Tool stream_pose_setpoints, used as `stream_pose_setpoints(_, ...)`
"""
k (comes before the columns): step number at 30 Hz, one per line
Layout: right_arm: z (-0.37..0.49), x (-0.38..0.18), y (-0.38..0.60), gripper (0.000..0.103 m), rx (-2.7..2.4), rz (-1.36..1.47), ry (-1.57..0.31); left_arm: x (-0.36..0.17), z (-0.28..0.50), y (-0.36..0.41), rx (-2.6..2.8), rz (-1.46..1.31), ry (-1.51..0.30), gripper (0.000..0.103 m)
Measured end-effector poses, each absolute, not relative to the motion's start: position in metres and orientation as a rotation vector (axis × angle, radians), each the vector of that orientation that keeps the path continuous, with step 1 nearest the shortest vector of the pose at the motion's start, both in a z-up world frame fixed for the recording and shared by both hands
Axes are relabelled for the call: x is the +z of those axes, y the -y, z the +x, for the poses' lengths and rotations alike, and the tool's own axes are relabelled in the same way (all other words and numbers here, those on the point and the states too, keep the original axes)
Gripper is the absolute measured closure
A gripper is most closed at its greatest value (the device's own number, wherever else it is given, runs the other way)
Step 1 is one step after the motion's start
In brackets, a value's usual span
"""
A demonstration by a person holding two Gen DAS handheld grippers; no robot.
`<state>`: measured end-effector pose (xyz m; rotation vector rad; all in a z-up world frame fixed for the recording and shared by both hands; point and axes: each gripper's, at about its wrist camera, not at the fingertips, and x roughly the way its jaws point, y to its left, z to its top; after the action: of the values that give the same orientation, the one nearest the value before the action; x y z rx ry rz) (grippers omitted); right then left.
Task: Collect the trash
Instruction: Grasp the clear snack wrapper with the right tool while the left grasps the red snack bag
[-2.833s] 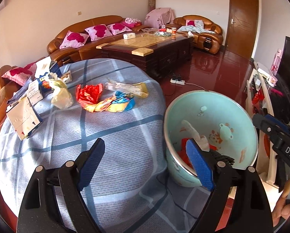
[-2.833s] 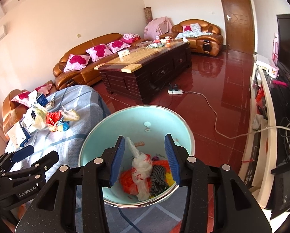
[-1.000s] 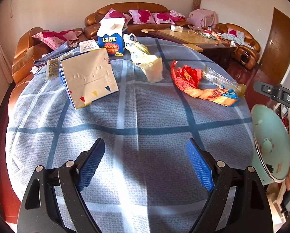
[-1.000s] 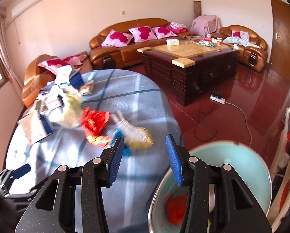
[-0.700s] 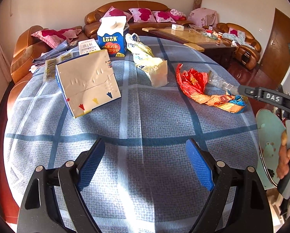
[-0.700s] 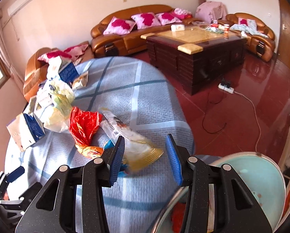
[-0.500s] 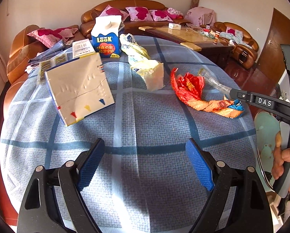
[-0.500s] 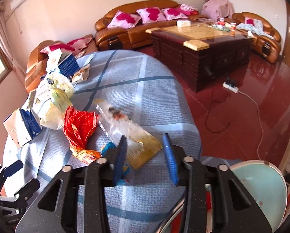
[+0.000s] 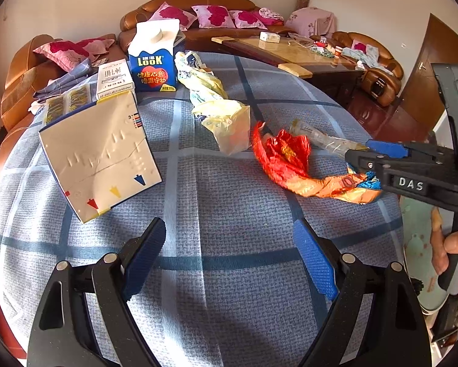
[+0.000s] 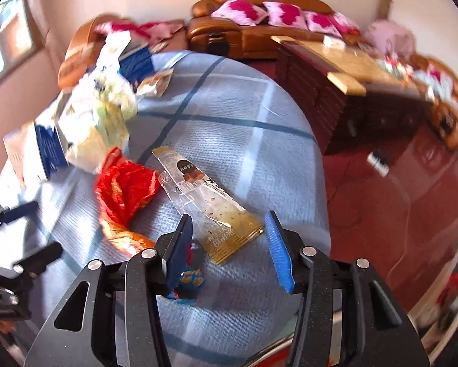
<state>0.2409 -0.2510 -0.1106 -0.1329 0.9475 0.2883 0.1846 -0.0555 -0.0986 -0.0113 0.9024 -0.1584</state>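
Trash lies on a round table with a blue checked cloth (image 9: pixel 198 202). A clear and gold snack wrapper (image 10: pixel 207 202) lies at the table's right side, its gold end between the open fingers of my right gripper (image 10: pixel 229 247). It also shows in the left wrist view (image 9: pixel 324 137). A red and orange wrapper (image 9: pixel 287 159) lies beside it, also in the right wrist view (image 10: pixel 122 192). A crumpled yellow bag (image 9: pixel 216 113) lies further back. My left gripper (image 9: pixel 229 257) is open and empty above bare cloth.
A flattened white carton (image 9: pixel 97 156), a blue milk carton (image 9: pixel 155 61) and a small white box (image 9: pixel 114 76) stand at the table's left and back. A pale green bin (image 9: pixel 418 253) is off the table's right edge. Sofas and a dark coffee table (image 9: pixel 302 55) stand behind.
My right gripper has swung from over the bin to the table and closed in on the clear and gold wrapper. My left gripper has turned from the bin to the table.
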Motion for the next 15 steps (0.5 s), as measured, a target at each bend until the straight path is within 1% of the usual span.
stream_pose_setpoints(1, 0.242, -0.111, 0.247, 0.056, 0.289, -0.163, -0.949, -0.098, 0.186, 0.055, -0.155, -0.011, -0.901, 0.020)
stream_pose_setpoints(2, 0.242, -0.112, 0.244, 0.061, 0.281, -0.188, -0.945, -0.098, 0.187, 0.054, -0.151, -0.013, -0.901, 0.020)
stream_pose_setpoints(4, 0.242, -0.113, 0.243, 0.090, 0.281, -0.202, -0.945, -0.098, 0.190, 0.053, -0.147, -0.018, -0.903, 0.020)
stream_pose_setpoints(11, 0.239, -0.115, 0.258, 0.100, 0.248, -0.132, -0.933, -0.100, 0.199, 0.058, -0.143, -0.007, -0.905, 0.020)
stream_pose_setpoints(15, 0.232, -0.111, 0.269, 0.101, 0.210, -0.096, -0.898, -0.097, 0.202, 0.062, -0.146, -0.013, -0.903, 0.020)
